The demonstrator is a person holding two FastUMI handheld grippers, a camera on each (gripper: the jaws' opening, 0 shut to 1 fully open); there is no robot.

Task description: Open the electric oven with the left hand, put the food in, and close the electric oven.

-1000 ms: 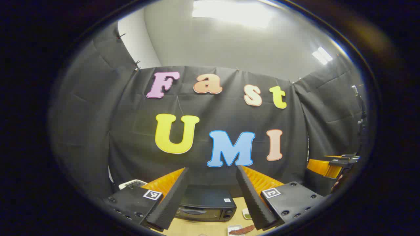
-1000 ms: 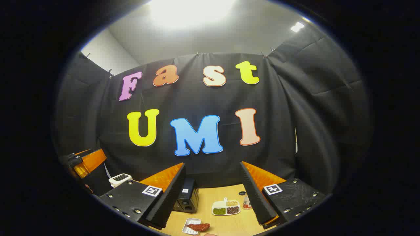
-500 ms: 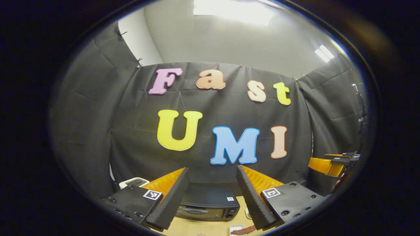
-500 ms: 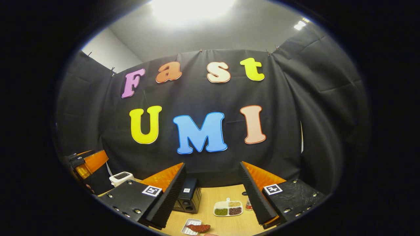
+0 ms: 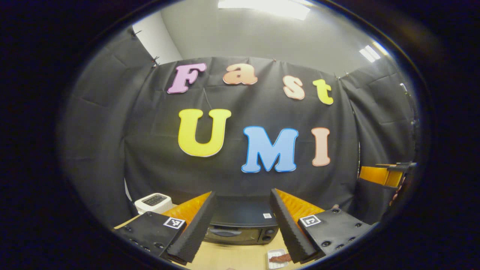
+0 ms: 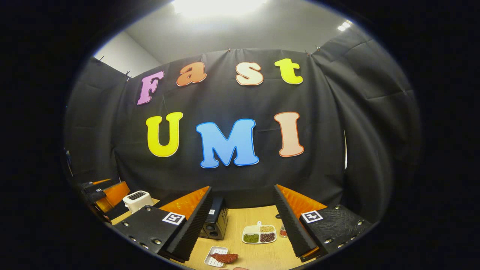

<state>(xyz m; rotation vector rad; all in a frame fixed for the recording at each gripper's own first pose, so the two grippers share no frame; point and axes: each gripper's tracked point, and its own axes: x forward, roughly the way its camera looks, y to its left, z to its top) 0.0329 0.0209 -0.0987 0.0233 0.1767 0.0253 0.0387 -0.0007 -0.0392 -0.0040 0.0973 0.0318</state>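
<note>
Left gripper view: left tongs [image 5: 242,225] wide open, empty, bottom centre; oven [image 5: 242,228] between the fingers, door shut, on table [image 5: 232,258]; food [image 5: 279,258] on tray [image 5: 272,260] at bottom; toaster [image 5: 153,202] lower left.

Right gripper view: right tongs [image 6: 243,225] wide open, empty; oven [image 6: 216,225] lower centre-left; food [image 6: 224,257] on tray [image 6: 213,260] at bottom; divided dish [image 6: 258,234] centre.

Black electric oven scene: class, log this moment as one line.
stage: approach | black electric oven: door shut | reddish food on white tray: untouched | left gripper: open | right gripper: open
</note>
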